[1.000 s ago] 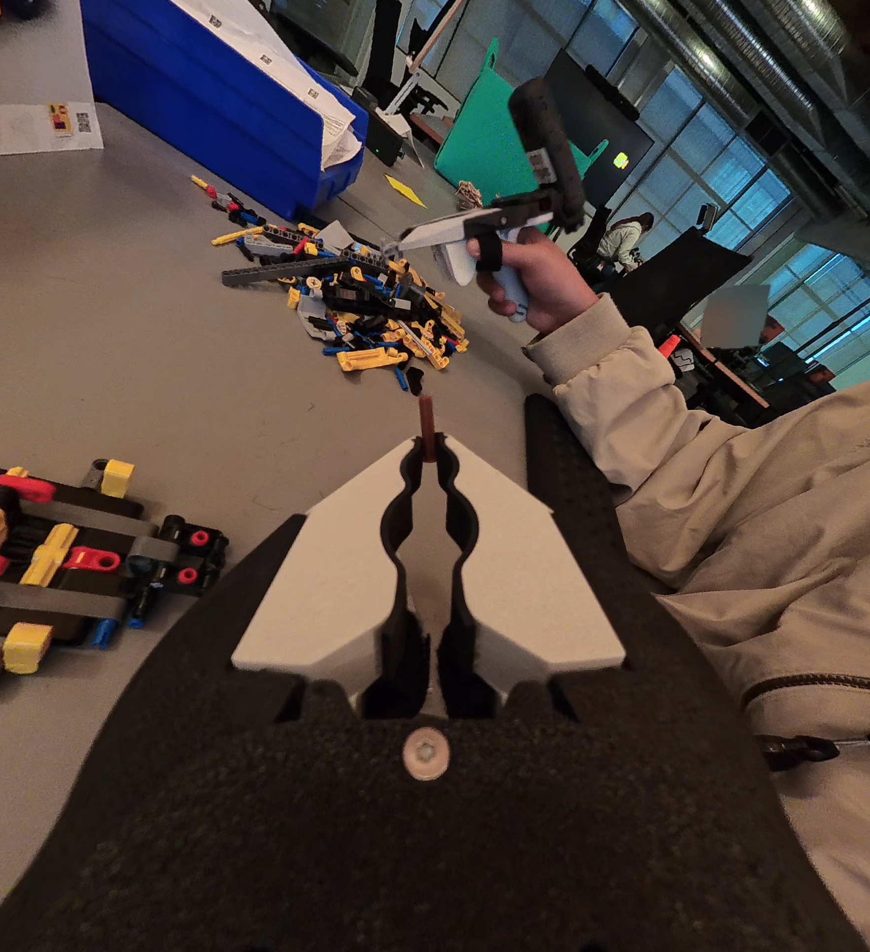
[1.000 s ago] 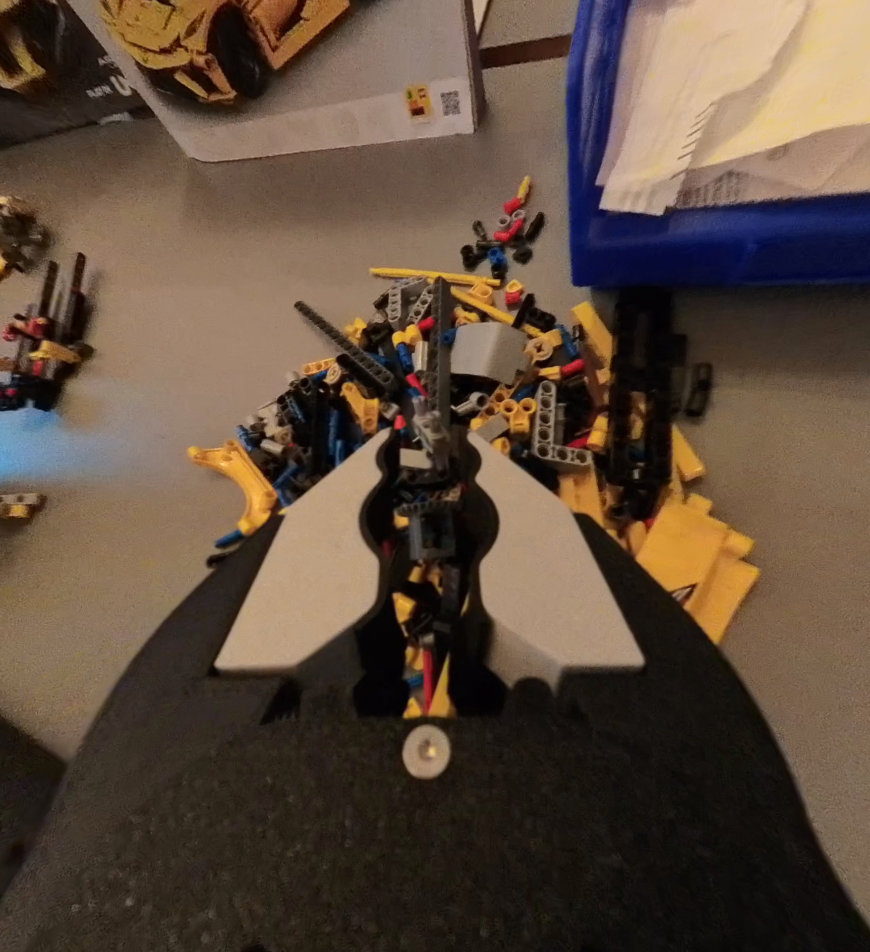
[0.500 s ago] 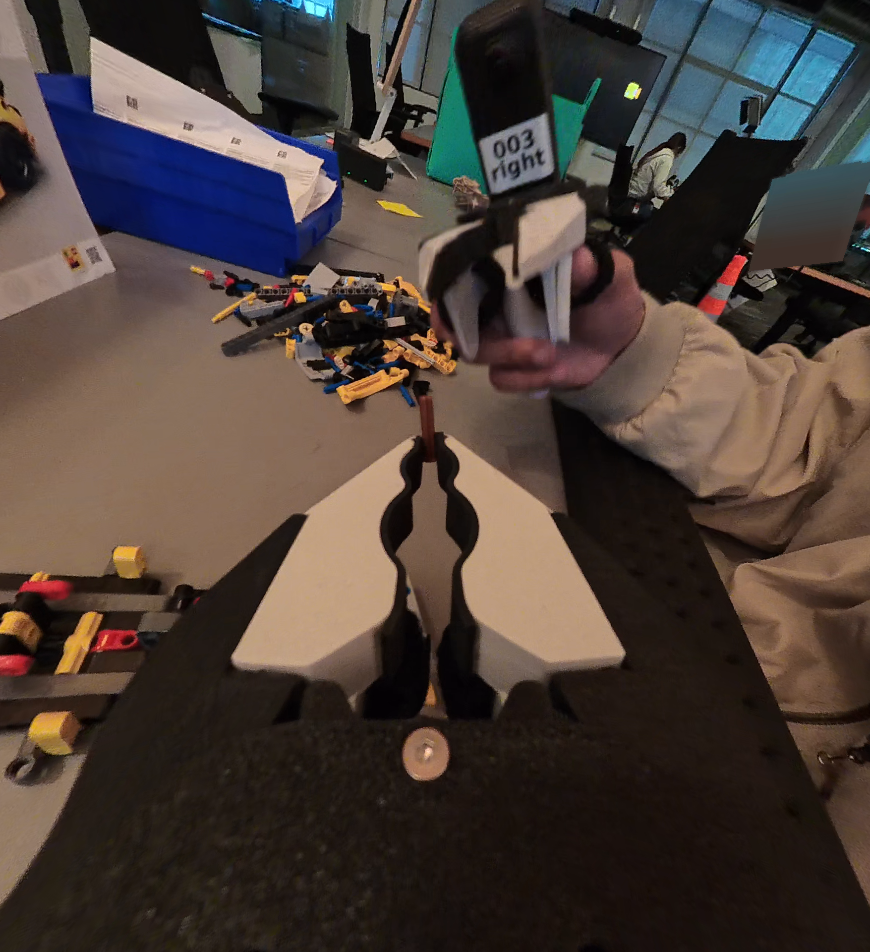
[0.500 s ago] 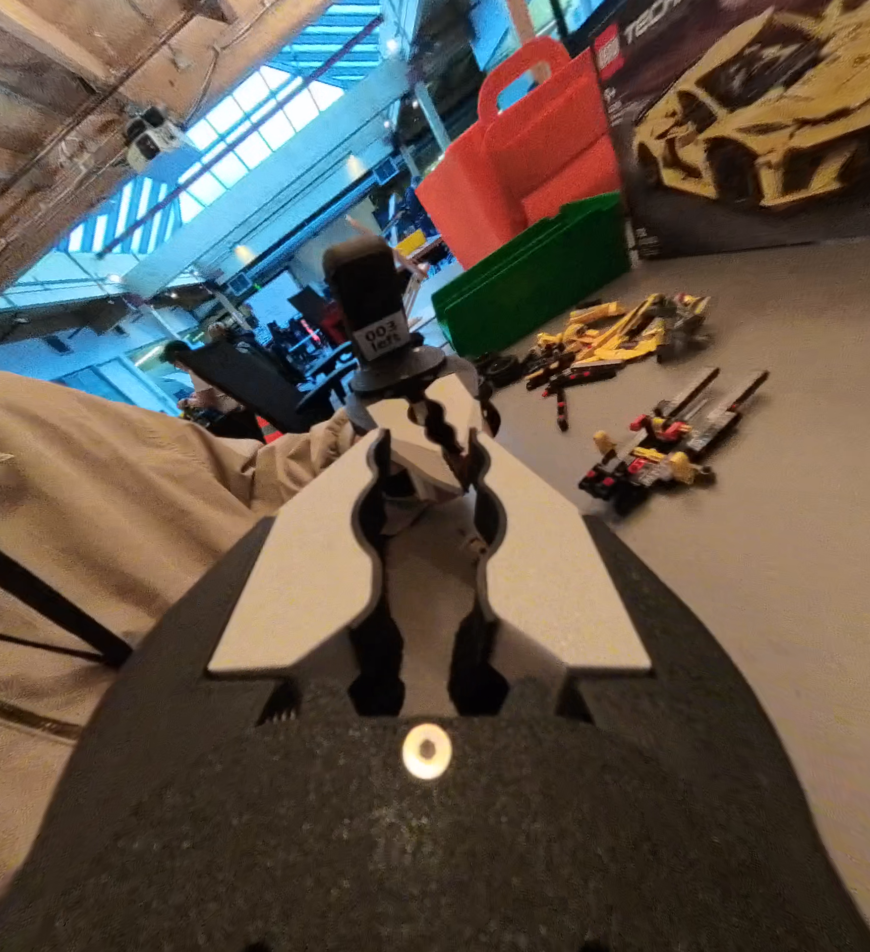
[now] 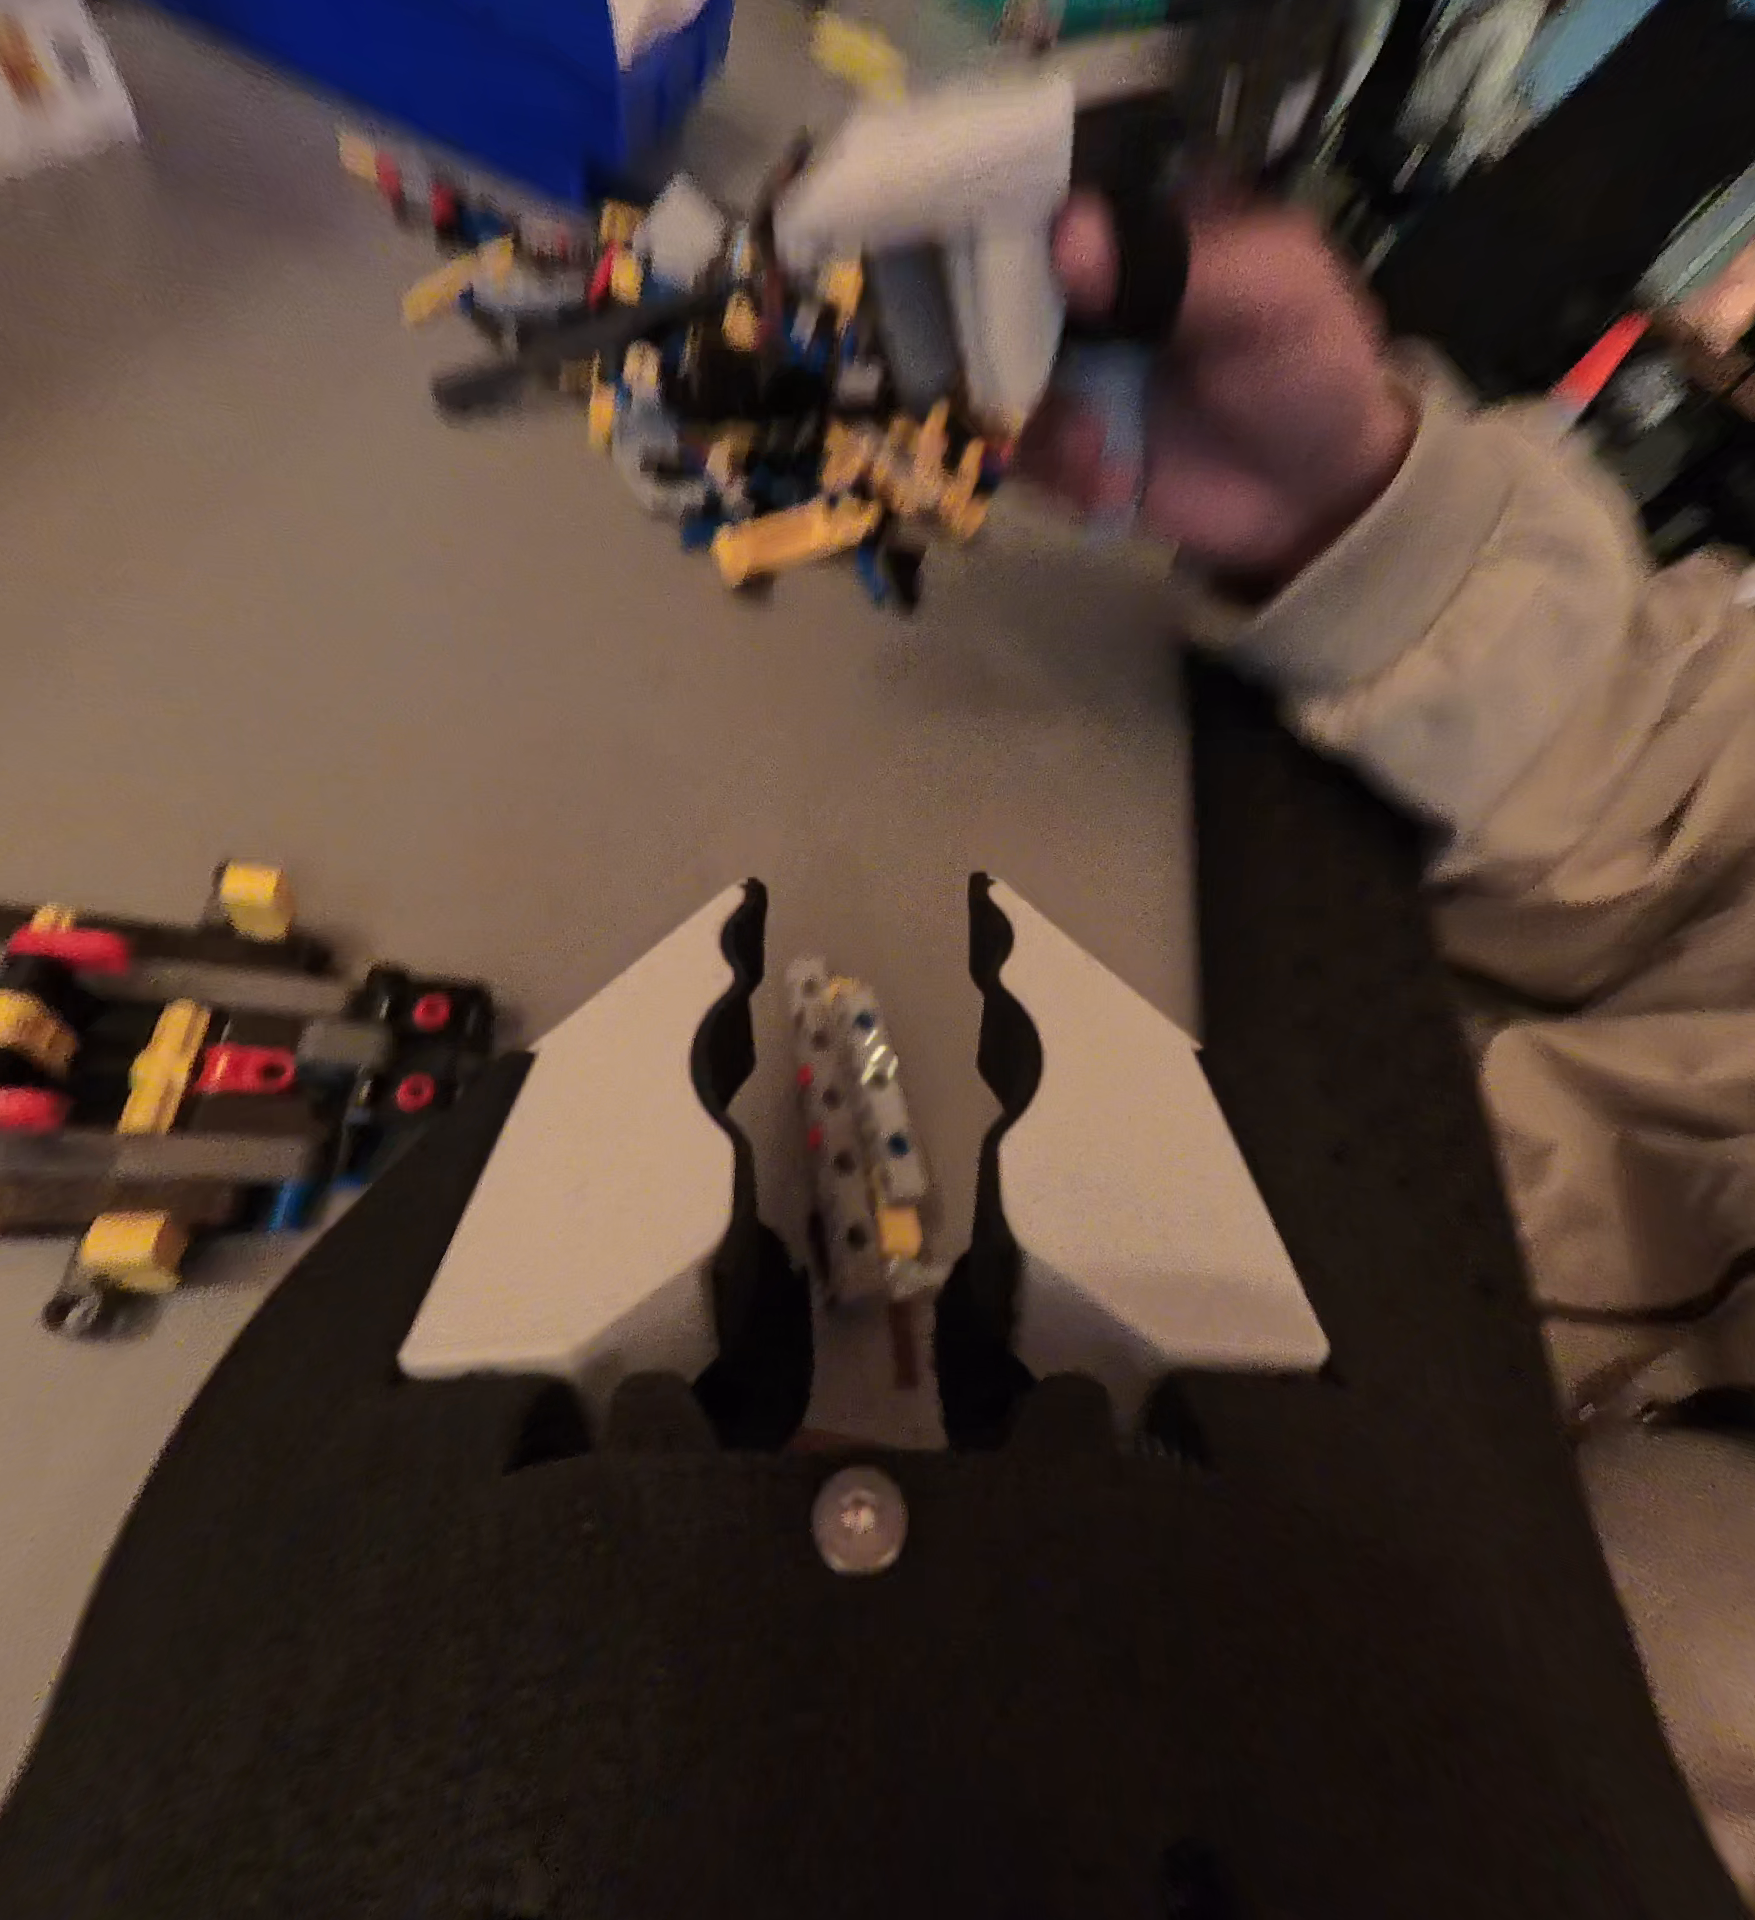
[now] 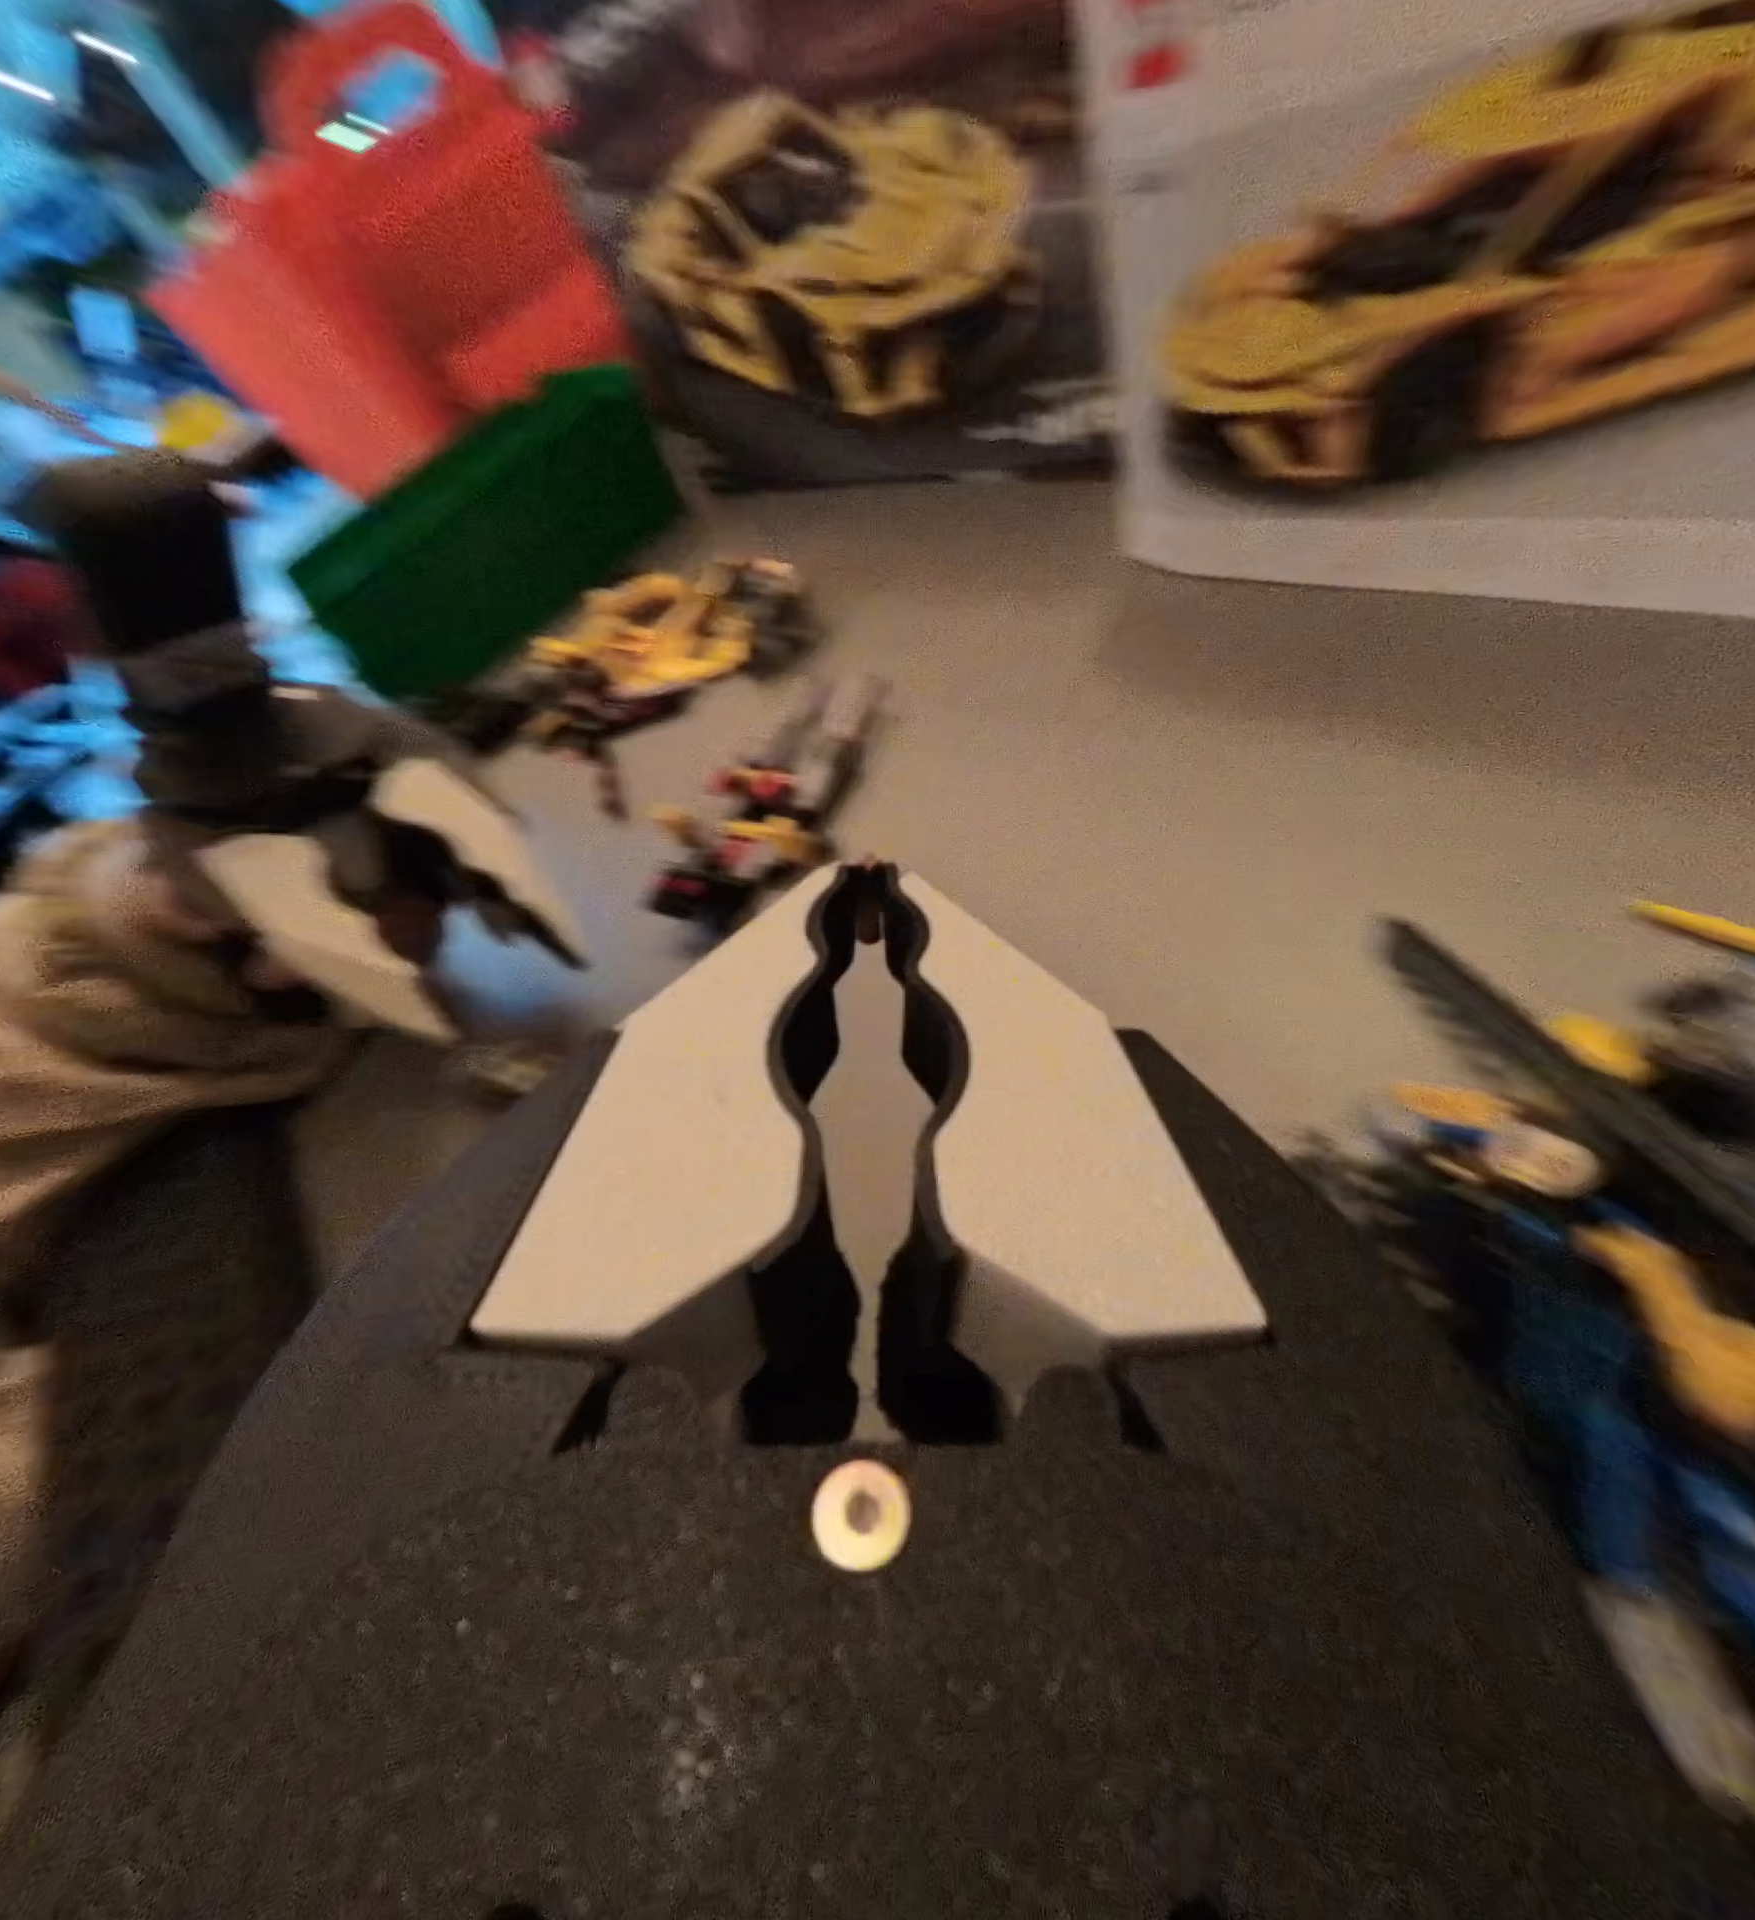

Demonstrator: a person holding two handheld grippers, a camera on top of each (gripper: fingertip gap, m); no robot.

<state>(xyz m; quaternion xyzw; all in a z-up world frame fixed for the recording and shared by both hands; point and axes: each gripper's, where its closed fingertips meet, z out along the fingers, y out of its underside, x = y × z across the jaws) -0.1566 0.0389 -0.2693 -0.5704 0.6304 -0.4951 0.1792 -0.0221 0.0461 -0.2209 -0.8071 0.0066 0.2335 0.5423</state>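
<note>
Our left claw (image 5: 860, 894) stands wide over the worktop (image 5: 437, 675), framing a small grey holed piece (image 5: 857, 1122) with a brown peg at its near end. Our right claw (image 6: 868, 883) is pinched narrow. Whether it grips the reddish speck at its tips, we cannot tell. A loose parts pile (image 5: 748, 416) lies toward the far edge.

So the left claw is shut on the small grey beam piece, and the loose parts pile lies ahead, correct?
No. The left wrist view shows the left claw open, not shut: the small grey beam piece sits in the gap, touching neither finger. The loose parts pile does lie ahead.
</note>
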